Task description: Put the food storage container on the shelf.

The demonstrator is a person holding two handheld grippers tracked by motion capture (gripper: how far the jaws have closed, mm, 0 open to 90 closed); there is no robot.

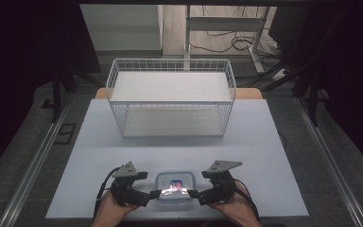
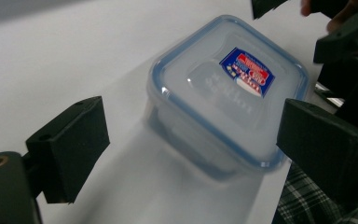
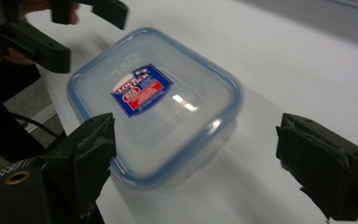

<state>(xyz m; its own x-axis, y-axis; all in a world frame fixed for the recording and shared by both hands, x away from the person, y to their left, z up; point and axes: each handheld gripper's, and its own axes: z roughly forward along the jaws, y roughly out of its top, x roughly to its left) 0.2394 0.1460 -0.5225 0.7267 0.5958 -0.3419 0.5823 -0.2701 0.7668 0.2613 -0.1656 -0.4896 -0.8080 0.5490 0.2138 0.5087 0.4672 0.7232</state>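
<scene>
A clear plastic food container [image 1: 174, 185] with a blue-rimmed lid and a red and blue label lies flat near the table's front edge. My left gripper [image 1: 155, 194] sits at its left side and my right gripper [image 1: 193, 194] at its right side, tips pointing inward at it. In the left gripper view the container [image 2: 223, 93] lies just beyond the wide jaws of my left gripper [image 2: 196, 149]. The right gripper view shows the container [image 3: 154, 102] ahead of my right gripper [image 3: 205, 163], also spread wide. Neither pair of pads presses on the box.
A white wire basket [image 1: 170, 60] stands at the back middle of the white table top [image 1: 99, 142]. Metal rails run along both sides of the table. A person's hands hold the grippers at the front edge.
</scene>
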